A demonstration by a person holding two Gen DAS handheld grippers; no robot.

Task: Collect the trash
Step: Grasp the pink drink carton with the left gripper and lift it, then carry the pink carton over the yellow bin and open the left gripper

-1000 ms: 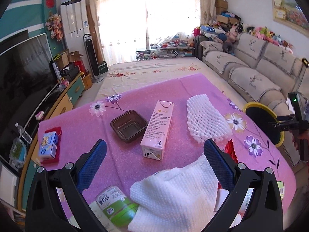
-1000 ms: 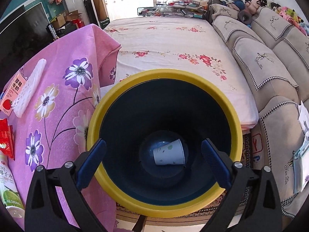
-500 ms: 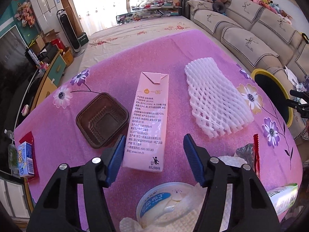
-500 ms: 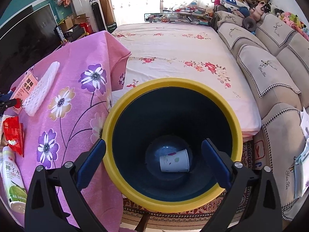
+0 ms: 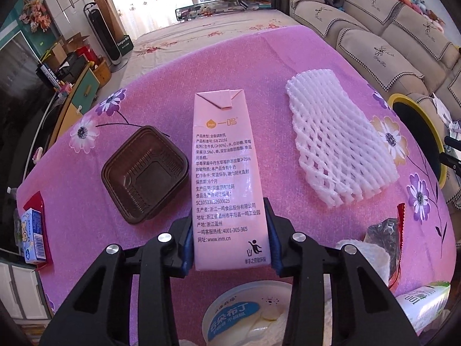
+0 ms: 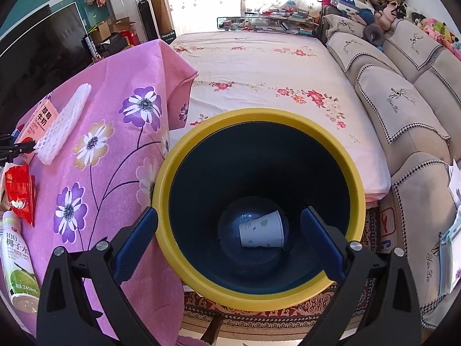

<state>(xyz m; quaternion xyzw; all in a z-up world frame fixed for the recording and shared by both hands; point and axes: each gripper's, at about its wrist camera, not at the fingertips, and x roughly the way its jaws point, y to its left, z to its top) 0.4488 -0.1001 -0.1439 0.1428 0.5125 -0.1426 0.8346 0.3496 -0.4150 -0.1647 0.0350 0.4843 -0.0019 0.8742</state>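
Note:
A pink milk carton (image 5: 224,167) lies flat on the pink flowered tablecloth (image 5: 288,54). My left gripper (image 5: 229,225) straddles its near end, its jaws closing, and both blue pads (image 5: 187,242) touch the carton's sides. To its right lies a white foam net (image 5: 337,141), to its left a brown plastic tray (image 5: 145,173). My right gripper (image 6: 229,213) hangs open over a yellow-rimmed dark bin (image 6: 253,115) beside the table, nothing between its fingers. A paper cup (image 6: 262,229) lies at the bin's bottom.
A pudding cup (image 5: 245,314) and a white cloth sit just under the left gripper. A coconut drink bottle (image 6: 17,262), a red wrapper (image 6: 20,193) and a small blue carton (image 5: 33,235) also lie on the table. A sofa (image 6: 403,86) stands to the right.
The left gripper went forward and down over the pink carton, and its jaws narrowed from wide open until they reached the carton's sides. The right gripper stayed over the bin.

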